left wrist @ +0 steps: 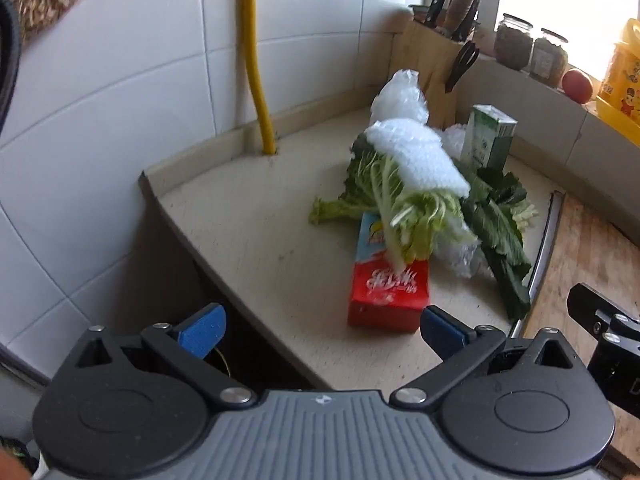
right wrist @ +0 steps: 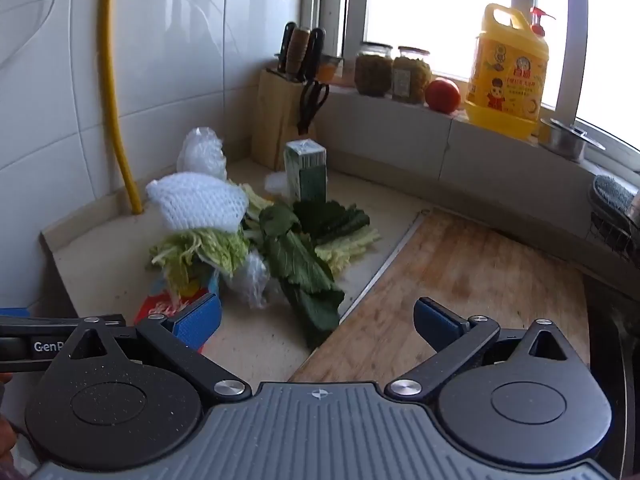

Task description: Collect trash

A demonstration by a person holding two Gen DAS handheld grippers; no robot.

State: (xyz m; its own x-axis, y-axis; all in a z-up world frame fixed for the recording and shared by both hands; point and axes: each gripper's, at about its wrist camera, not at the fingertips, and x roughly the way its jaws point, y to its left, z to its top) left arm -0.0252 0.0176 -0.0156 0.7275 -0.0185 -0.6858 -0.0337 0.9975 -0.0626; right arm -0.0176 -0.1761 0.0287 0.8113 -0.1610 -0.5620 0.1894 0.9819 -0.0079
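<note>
Jaws spread wide and empty on both the left gripper and right gripper, the trash pile sits mid-frame on the worktop, where loose cabbage leaves could slide off the red carton if it's lifted.

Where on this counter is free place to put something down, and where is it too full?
Free: the counter between the yellow pipe, the edge and the red carton; also most of the wooden board. Crowded: the corner pile of cabbage, white foam net, dark leaves and green carton before the knife block.
</note>
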